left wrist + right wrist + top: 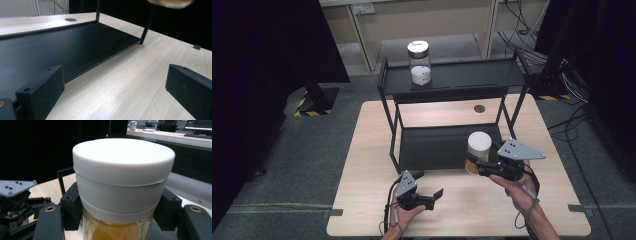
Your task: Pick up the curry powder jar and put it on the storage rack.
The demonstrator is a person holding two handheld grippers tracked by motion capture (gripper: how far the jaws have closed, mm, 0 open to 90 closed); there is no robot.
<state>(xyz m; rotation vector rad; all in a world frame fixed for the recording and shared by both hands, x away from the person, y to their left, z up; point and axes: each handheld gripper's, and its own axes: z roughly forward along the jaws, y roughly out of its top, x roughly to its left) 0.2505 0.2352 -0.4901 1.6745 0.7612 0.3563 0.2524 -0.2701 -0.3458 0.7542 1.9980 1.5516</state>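
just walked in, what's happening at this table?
A person works with a gripper in each hand. The right gripper is shut on a white-lidded jar of amber contents, held at the front edge of the black rack's lower shelf. The left gripper hangs open over the table, holding nothing. A second jar, clear with white contents, stands on the top shelf.

Right gripper (481, 167) clamped on white-lidded jar (478, 152) with amber contents, at front right corner of black two-tier rack (452, 77). Left gripper (434, 196) over bare wooden table (362, 165), jaws spread, nothing between. Glass jar with white contents (420, 64) stands on rack's top shelf, left end.
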